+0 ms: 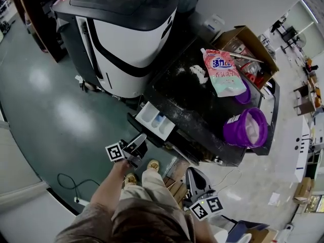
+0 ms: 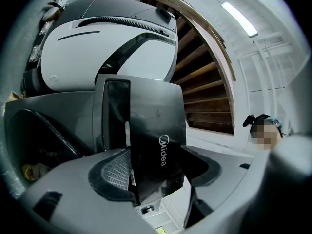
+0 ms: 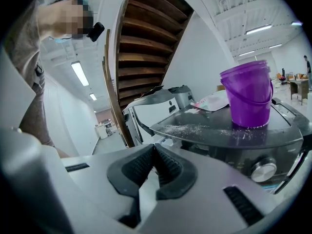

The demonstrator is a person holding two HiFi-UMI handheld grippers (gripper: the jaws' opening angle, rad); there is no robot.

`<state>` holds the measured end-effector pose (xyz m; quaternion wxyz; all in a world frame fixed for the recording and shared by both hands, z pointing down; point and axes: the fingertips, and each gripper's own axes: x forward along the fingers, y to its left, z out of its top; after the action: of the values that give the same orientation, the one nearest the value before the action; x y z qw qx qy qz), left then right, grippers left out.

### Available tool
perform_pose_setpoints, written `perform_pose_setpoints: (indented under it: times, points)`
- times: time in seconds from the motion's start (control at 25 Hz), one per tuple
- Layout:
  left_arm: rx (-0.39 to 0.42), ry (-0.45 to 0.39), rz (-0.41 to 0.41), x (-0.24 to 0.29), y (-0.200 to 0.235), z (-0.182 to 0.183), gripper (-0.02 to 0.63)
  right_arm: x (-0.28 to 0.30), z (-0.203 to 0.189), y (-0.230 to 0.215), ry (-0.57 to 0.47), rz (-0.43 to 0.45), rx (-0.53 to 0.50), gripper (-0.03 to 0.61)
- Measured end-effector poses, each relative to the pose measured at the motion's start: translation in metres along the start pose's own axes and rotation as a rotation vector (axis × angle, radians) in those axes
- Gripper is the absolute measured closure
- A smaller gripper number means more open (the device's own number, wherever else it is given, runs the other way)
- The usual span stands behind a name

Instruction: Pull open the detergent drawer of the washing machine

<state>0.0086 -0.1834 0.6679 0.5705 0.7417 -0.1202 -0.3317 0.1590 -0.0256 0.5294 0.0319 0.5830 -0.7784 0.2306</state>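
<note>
Left gripper (image 1: 137,142): jaws spread wide yet pinching the dark front panel (image 2: 156,130) of the detergent drawer across its width; the panel fills the gap between the pads.
Right gripper (image 1: 192,173): pads pressed together on nothing, held low by the person's side, well apart from the drawer.
Washing machine (image 1: 202,105): black top dusted with white powder, with a bucket and a pouch on it.
Detergent drawer (image 1: 154,119): slid well out of the machine's front, its white compartments open to view from above.
Purple bucket (image 1: 245,128): upright near the top's front edge, something white inside.
Detergent pouch (image 1: 223,72): lying flat further back.
Progress: the pull looks largely done. At most the last of the drawer's travel and the release are left.
</note>
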Motion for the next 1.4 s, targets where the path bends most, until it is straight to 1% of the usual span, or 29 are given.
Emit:
perform_pose_setpoints:
  times: [0.64,1.4]
  points:
    - [-0.014,-0.017,0.001,-0.031,-0.014,-0.005,0.298,0.008,-0.006,0.025,0.022,0.044,-0.01,0.575]
    - [-0.022,-0.022,0.008,-0.048,-0.019,-0.011,0.301,0.009,-0.012,0.033,0.038,0.07,-0.017,0.575]
